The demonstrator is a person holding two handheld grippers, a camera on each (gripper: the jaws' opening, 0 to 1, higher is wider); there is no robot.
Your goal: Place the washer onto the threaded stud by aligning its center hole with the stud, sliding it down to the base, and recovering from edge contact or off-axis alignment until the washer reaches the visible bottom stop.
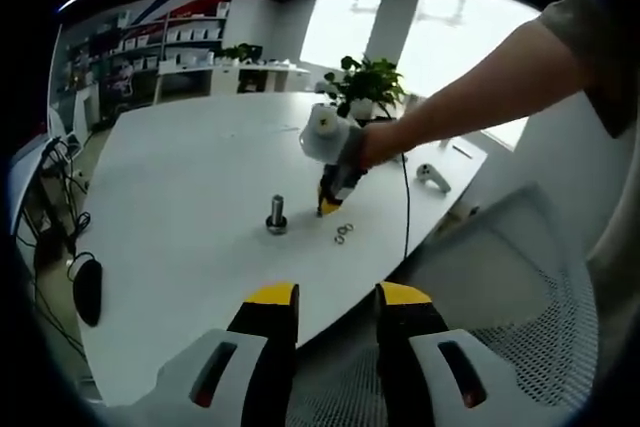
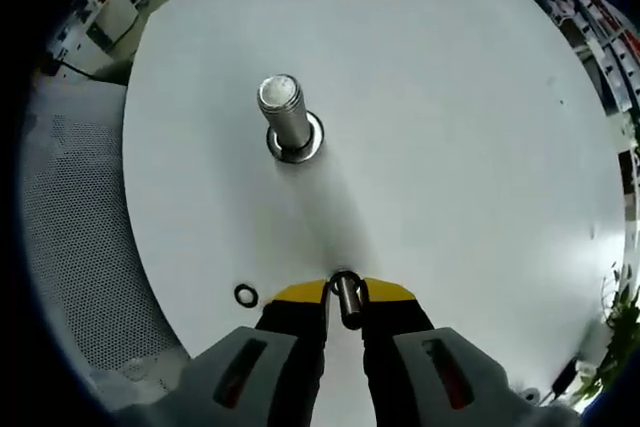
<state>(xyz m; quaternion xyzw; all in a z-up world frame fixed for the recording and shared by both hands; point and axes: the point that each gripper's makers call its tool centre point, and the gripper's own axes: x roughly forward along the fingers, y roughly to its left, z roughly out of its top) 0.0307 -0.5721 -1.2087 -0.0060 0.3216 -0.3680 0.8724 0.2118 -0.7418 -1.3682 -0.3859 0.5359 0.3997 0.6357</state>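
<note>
Your right claw (image 2: 343, 299) is clamped on a washer (image 2: 346, 299), which stands on edge between the yellow fingertips. From the left gripper view, the same claw (image 1: 329, 207) points down at the white counter (image 1: 180, 167), with your hand (image 1: 372, 144) and bare forearm reaching in from the right.

The threaded stud (image 2: 285, 112) stands upright on its round base flange, well ahead of the held washer in the right gripper view. The washer is not yet over the stud; bare counter (image 2: 450, 117) lies between them. In the left gripper view the stud (image 1: 276, 213) sits just left of the right claw's tip.

One loose ring (image 2: 245, 295) lies flat on the counter beside the left jaw of the right claw. The left gripper view shows small spare rings (image 1: 343, 234) lying close together just right of the right claw's tip.

Your left claw (image 1: 337, 309) is held back at the counter's near edge with its jaws apart and nothing between them. A potted plant (image 1: 365, 82) stands at the far side of the counter, and a mesh chair (image 1: 520, 277) is at the right.
</note>
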